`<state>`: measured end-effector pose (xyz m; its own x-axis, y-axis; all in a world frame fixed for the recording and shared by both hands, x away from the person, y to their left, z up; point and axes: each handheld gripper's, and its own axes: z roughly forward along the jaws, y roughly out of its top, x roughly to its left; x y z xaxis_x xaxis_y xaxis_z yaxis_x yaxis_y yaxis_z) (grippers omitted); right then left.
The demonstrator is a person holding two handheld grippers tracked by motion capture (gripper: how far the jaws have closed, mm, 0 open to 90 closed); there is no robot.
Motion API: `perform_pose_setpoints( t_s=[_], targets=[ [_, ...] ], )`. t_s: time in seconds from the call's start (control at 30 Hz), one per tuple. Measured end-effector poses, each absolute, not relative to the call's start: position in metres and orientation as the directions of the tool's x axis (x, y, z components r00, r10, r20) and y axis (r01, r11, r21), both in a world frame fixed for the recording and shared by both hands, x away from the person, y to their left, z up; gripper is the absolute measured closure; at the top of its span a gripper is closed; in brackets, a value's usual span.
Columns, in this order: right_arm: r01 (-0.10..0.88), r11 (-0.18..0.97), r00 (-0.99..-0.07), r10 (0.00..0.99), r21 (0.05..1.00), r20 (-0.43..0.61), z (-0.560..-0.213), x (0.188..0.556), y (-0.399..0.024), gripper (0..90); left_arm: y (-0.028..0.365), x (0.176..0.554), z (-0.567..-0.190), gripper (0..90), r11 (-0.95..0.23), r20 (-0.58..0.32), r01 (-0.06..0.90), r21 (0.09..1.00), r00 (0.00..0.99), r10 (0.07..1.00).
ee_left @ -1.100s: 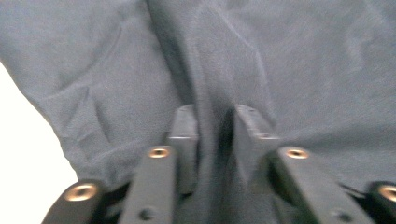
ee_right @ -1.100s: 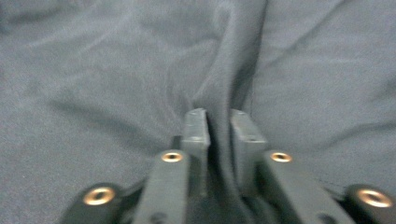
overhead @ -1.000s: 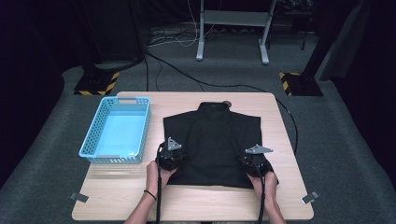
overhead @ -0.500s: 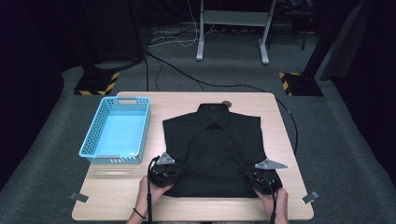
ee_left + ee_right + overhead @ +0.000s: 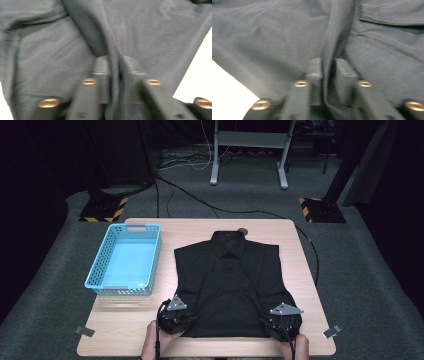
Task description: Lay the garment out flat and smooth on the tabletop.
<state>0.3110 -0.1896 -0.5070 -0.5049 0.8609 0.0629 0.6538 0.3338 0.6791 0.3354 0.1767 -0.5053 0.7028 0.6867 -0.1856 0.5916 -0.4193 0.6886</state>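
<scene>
You pinch the black button-up cotton shirt (image 5: 227,280) hem in both grippers, left gripper (image 5: 172,319) and right gripper (image 5: 280,321), probably to fold it.

Basket (image 5: 125,261) left of shirt (image 5: 230,285).

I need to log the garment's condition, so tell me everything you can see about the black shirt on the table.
The black shirt lies flat, front up, on the wooden table, collar toward the far edge, sleeves folded out of sight. It looks like soft matte woven cloth, with a button placket and a chest pocket. The left tongs and right tongs each pinch a fold at its near corners. The blue basket sits apart.
</scene>
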Motion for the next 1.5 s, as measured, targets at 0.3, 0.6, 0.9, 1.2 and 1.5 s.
perform_pose_setpoints(
  t_s=[0.3, 0.6, 0.9, 1.2, 1.5],
  targets=[
    [0.647, 0.287, -0.482, 0.872, 0.706, 0.087, -0.483, 0.333, -0.194, 60.8, 0.166, 0.356, -0.488, 50.9, -0.401, -0.137, 0.572, 0.715, 0.678, 0.723],
    [0.684, 0.297, -0.499, 0.857, 0.666, 0.131, -0.5, 0.352, -0.183, 89.0, 0.152, 0.369, -0.505, 89.0, -0.472, -0.162, 0.579, 0.665, 0.729, 0.665],
    [0.677, 0.297, -0.518, 0.842, 0.673, 0.15, -0.494, 0.327, -0.188, 88.6, 0.159, 0.352, -0.502, 88.1, -0.472, -0.2, 0.59, 0.655, 0.738, 0.644],
    [0.609, 0.245, -0.425, 0.904, 0.755, 0.05, -0.485, 0.331, -0.195, 29.6, 0.164, 0.36, -0.496, 27.9, -0.418, -0.031, 0.573, 0.705, 0.614, 0.789],
    [0.662, 0.282, -0.359, 0.933, 0.694, -0.036, -0.512, 0.356, -0.205, 11.3, 0.172, 0.371, -0.52, 9.3, -0.401, 0.044, 0.584, 0.706, 0.529, 0.847]
  ],
)
